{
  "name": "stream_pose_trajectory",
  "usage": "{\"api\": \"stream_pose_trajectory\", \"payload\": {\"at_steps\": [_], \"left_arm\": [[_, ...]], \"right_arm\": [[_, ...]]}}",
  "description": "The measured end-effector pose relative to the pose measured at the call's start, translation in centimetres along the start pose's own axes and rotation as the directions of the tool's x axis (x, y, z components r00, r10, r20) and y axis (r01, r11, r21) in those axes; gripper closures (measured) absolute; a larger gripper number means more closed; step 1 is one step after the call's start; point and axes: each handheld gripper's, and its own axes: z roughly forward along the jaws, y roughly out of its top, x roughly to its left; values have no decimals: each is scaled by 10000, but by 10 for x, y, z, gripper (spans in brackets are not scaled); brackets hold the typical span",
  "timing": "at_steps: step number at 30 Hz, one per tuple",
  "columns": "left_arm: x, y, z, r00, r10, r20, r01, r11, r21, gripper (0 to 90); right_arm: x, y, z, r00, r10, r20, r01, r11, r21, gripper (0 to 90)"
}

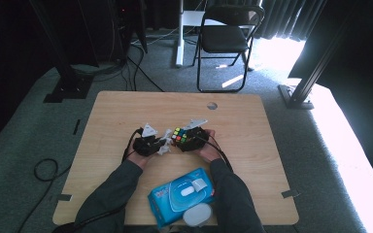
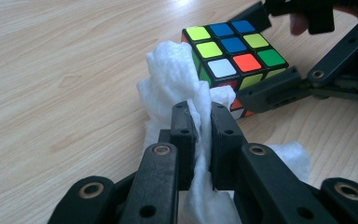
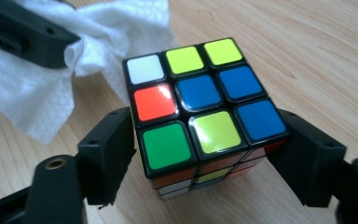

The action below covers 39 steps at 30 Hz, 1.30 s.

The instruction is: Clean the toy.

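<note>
My right gripper (image 3: 205,144) is shut on a scrambled Rubik's cube (image 3: 200,93), one black jaw pressing on each side, low over the wooden table (image 1: 126,111). The cube's top face shows white, yellow, blue, orange and green stickers. My left gripper (image 2: 201,121) is shut on a crumpled white wipe (image 2: 172,74), whose free end rises against the cube (image 2: 235,51) at its near left corner. In the high view both grippers meet at the table's middle, the left gripper (image 1: 161,144) just left of the cube (image 1: 182,136).
A blue pack of wet wipes (image 1: 179,194) lies near the front edge between the forearms, with a white round lid (image 1: 196,214) by it. A folding chair (image 1: 226,39) and black stands are on the floor beyond the table.
</note>
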Motion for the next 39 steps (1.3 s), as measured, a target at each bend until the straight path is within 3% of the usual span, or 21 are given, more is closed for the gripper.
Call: {"api": "stream_pose_trajectory", "payload": {"at_steps": [5,9,19,30,39], "left_arm": [[0,0,0,10000,21,-6,-21,10000,42,824],[1,0,-1,10000,19,-27,-19,10000,31,824],[5,0,-4,9999,-64,-116,63,10000,-55,824],[13,5,-12,9993,-254,-270,245,9992,-330,825],[16,8,-15,9994,-332,-138,325,9983,-490,825]], "right_arm": [[2,0,4,9994,-324,132,323,9994,124,254],[4,0,3,9992,-383,137,383,9993,30,327],[10,0,1,9986,-496,195,498,9987,-80,342],[16,-4,-9,9987,-304,-402,280,9980,-574,342],[26,0,-14,9939,-745,-819,690,9953,-687,343]]}}
